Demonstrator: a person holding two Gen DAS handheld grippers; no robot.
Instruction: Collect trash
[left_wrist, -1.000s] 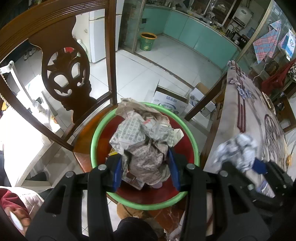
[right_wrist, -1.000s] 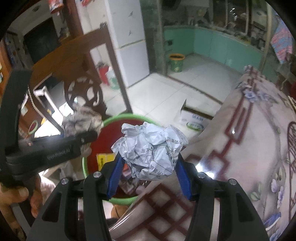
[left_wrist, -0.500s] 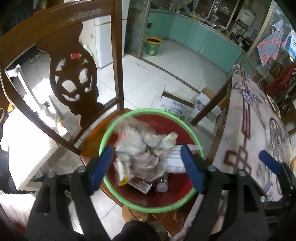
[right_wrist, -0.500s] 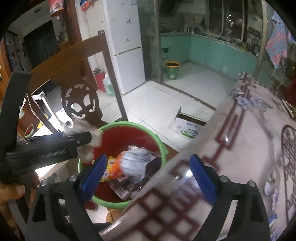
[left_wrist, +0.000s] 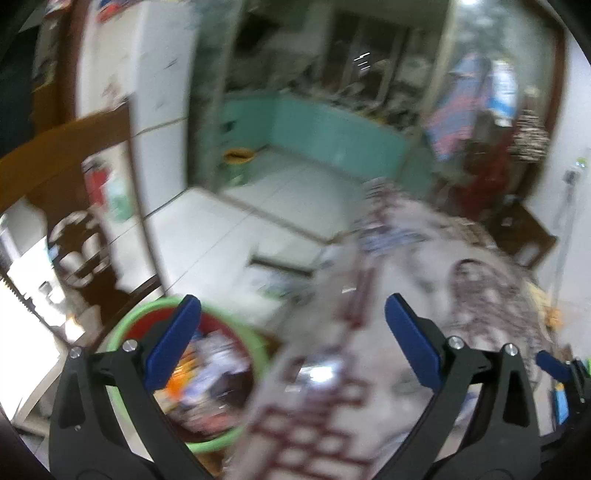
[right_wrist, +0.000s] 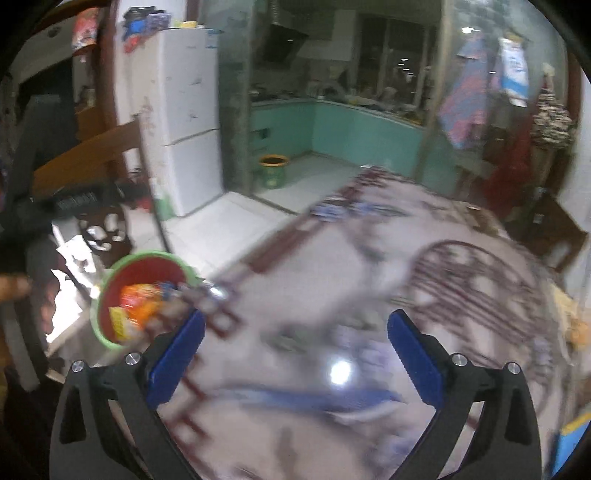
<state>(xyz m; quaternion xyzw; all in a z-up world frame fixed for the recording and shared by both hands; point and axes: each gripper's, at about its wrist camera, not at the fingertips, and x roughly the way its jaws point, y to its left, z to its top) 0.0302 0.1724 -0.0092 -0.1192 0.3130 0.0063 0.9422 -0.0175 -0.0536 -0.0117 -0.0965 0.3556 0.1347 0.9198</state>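
Both views are motion-blurred. A red bin with a green rim (left_wrist: 127, 325) (right_wrist: 147, 255) sits on a chair seat beside the table and holds crumpled paper and wrappers (left_wrist: 207, 363) (right_wrist: 138, 301). My left gripper (left_wrist: 291, 308) has its jaws opening wide with nothing between them, above the table's near corner, to the right of the bin. My right gripper (right_wrist: 295, 321) also has its jaws opening, empty, over the patterned tablecloth (right_wrist: 369, 266). A blue pad of the right gripper (left_wrist: 552, 365) shows at the far right of the left wrist view.
A carved wooden chair back (left_wrist: 77, 243) stands left of the bin. A cardboard box (left_wrist: 277, 275) lies on the tiled floor beyond the table. A white fridge (right_wrist: 184, 110) and a small green-and-yellow bin (right_wrist: 273, 170) stand farther back. A hand (right_wrist: 14, 288) shows at the far left.
Both grippers let go of their crumpled paper balls, which dropped into the bin. Both then rose and swung right, away from the bin, over the table.
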